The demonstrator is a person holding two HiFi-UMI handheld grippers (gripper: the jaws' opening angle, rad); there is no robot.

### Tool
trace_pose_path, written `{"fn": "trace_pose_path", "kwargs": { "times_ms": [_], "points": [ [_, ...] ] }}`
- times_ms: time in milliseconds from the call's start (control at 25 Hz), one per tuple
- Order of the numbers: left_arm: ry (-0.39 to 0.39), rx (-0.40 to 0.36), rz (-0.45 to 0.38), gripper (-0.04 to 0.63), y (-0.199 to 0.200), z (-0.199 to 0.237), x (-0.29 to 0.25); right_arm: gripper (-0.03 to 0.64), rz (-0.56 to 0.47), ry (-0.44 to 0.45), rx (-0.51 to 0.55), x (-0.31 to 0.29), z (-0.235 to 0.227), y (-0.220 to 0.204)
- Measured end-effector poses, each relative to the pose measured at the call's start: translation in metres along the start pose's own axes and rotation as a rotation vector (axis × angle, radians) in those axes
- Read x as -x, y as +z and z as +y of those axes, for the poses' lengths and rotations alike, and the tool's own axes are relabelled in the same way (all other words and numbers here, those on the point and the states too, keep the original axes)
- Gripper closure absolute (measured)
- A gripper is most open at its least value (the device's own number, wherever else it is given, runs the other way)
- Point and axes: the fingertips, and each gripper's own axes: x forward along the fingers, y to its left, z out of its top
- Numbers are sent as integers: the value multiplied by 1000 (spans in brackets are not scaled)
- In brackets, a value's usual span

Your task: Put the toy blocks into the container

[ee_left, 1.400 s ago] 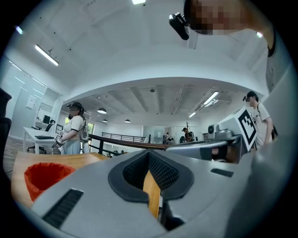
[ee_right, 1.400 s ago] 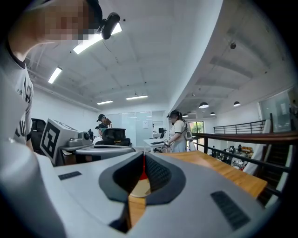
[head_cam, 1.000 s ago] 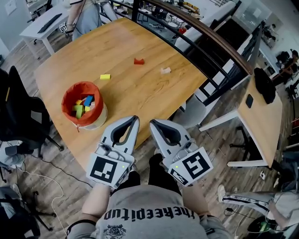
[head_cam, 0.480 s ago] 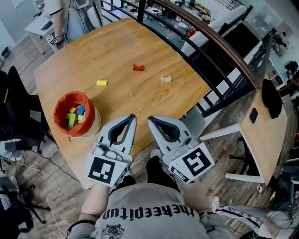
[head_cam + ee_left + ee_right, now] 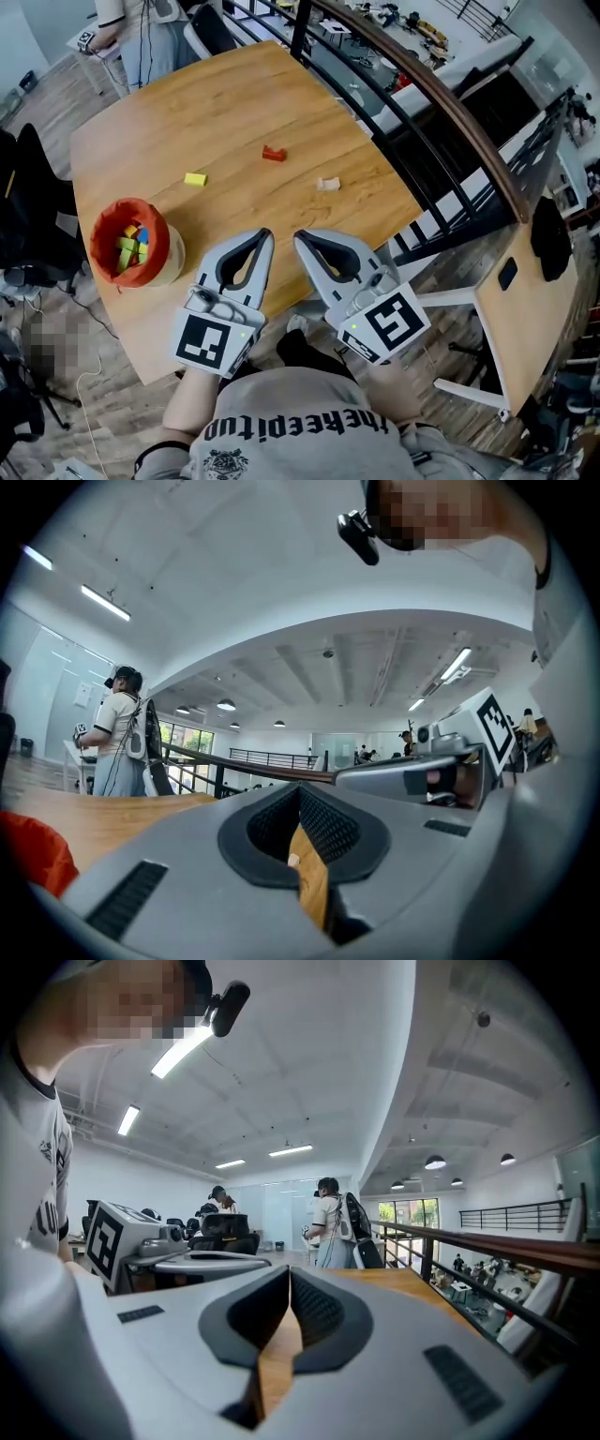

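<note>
The left claw point(image 5: 261, 234) and right claw point(image 5: 302, 236) were closed, empty, at the table's point(image 5: 216, 103) near edge, the orange container point(image 5: 103, 251) stood by its left edge, and the yellow block point(image 5: 195, 179), red block point(image 5: 273, 154) and pale block point(image 5: 327, 184) lay mid-table.

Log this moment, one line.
left gripper shut, empty; right gripper shut, empty; loose: yellow block, red block, beige block; orange container part-full
</note>
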Motion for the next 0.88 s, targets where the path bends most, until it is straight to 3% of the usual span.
{"fn": "trace_pose_path", "kwargs": {
  "times_ms": [520,880],
  "points": [
    [134,12,11,581,-8,-1,-44,603,12,146,7,-6,-53,-7],
    [196,16,25,581,-20,-10,-64,598,24,187,-10,-2,-84,-24]
  ]
}}
